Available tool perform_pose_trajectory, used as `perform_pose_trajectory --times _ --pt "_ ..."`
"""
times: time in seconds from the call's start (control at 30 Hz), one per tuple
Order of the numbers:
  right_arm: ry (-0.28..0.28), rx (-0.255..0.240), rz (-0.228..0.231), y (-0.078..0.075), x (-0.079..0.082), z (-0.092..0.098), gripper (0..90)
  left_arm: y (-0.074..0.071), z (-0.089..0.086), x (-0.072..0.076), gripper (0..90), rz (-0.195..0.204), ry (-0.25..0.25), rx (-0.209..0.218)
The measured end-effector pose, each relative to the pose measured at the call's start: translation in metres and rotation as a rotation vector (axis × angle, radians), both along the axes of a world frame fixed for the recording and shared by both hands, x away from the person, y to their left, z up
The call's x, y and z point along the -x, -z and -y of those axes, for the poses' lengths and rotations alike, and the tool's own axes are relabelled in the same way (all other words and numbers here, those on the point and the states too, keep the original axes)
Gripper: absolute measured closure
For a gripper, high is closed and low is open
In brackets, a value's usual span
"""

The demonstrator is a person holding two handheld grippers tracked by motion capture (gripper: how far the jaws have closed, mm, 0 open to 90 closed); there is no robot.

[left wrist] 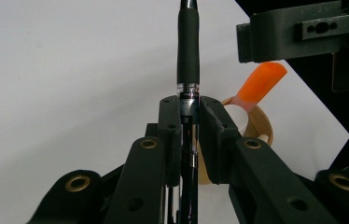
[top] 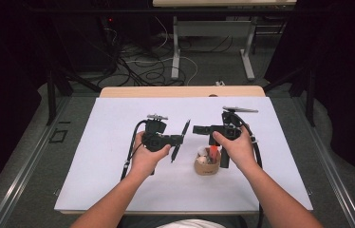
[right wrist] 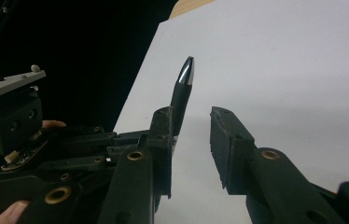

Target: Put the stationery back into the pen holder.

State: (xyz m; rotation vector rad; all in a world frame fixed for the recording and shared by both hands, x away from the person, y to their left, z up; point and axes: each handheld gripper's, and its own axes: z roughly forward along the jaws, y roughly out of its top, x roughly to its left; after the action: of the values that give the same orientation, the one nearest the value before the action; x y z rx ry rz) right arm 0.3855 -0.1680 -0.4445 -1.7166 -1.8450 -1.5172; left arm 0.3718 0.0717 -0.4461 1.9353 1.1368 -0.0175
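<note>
Two grippers up over the white worktop, facing each other. Left gripper is clamped on a black pen, pen sticking out past its jaws, tip toward the far side. Right gripper has its jaws spread, nothing between them; the pen sits just beside its left jaw, not touching the right one. Tan cup stands on the worktop just below the right gripper, orange marker poking out of it.
</note>
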Motion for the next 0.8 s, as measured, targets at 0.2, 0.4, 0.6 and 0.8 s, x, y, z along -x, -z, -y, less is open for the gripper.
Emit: perform_pose_trajectory --times 0.2,0.4,0.6,0.8 --pt "0.024 -0.031 -0.012 0.004 -0.002 -0.003 70.6 0.0 0.004 0.003 79.6 0.002 0.013 0.004" --pt "0.019 -0.035 -0.036 0.007 -0.002 -0.007 70.6 -0.003 0.006 0.005 79.5 0.004 0.03 0.001" --pt "0.024 -0.057 -0.04 0.009 -0.003 -0.008 71.5 -0.004 0.009 0.007 79.6 0.009 0.043 0.003" --pt "0.029 -0.062 -0.062 0.009 -0.001 -0.012 76.6 -0.003 0.013 0.009 79.6 0.008 0.049 0.003"
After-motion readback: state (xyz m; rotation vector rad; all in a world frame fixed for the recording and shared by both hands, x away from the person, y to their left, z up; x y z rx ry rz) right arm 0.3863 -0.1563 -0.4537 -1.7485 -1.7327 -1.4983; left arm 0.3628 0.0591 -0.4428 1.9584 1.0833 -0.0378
